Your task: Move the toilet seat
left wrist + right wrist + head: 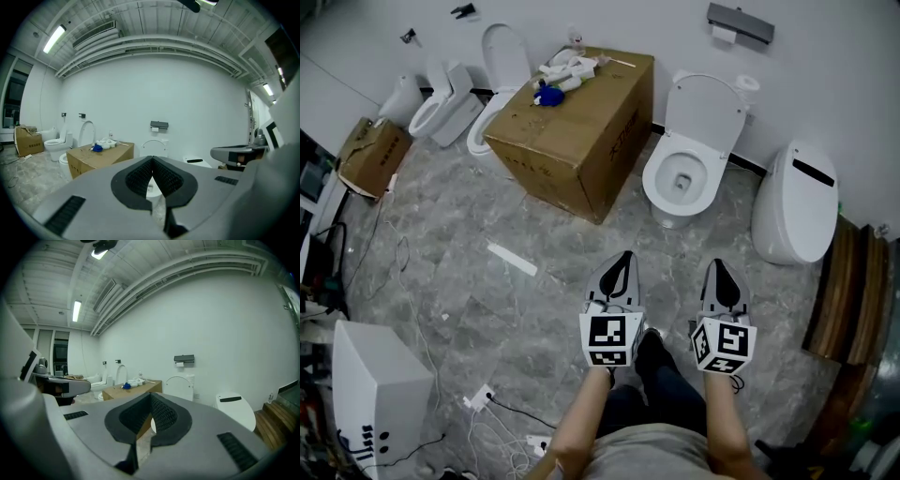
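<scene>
Head view: we look steeply down from above, toward the wall.
Gripper views: near-level, facing that wall from well back.
Shared: we find cardboard box and toilet in all.

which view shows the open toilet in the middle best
The head view: it looks down into the open toilet, showing the bowl and the raised lid whole. The left gripper view and the right gripper view catch it side-on and small, mostly the lid.
</scene>
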{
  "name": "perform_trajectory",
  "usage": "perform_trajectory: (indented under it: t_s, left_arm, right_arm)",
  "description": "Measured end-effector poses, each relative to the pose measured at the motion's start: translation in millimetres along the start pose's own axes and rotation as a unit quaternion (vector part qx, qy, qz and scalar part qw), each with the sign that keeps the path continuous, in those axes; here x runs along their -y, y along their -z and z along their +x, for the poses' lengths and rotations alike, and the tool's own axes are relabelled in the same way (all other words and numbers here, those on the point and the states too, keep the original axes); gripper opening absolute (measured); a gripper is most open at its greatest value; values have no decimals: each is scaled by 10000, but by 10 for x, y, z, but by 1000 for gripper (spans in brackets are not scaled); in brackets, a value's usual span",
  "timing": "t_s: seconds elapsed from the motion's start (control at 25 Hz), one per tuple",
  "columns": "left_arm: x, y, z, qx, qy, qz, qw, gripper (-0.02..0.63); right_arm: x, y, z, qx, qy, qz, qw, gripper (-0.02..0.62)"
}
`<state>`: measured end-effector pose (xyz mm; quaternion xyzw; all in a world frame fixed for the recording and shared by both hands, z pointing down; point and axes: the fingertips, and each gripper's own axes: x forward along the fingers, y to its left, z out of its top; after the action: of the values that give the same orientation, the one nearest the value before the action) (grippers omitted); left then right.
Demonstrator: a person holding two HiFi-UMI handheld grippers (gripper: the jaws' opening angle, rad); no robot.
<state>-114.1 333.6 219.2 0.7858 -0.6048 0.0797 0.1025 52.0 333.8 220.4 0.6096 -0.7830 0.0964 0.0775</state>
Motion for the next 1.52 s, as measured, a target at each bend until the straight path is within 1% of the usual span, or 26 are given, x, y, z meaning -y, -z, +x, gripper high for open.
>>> perform_trajectory:
  t_s: [0.16,0.36,0.64,0.88,1.12,1.52]
  left_arm:
    - [22,-132,417,18,13,-15,10000,14]
    - [20,-241,819,-14,45,-16,10000,14]
    - [-117,-285,1226,-95,11,-5,10000,14]
    - [-311,-333,1625,-132,46,-62,9999,14]
    - [-517,-450,2134,-186,246,-26,9995,14]
    - [-911,-490,2969,-417,572,50,9975,14]
  right_arm:
    - [208,-104,359,-9,0,-26,10000,15]
    - [390,-169,729,-59,23,49,10000,15]
    - [458,-204,1153,-121,-10,71,9999,15]
    - [506,-282,1540,-108,106,95,9998,15]
    - [590,-404,2044,-132,328,145,9993,15]
    - [601,-429,2876,-299,576,233,9976,15]
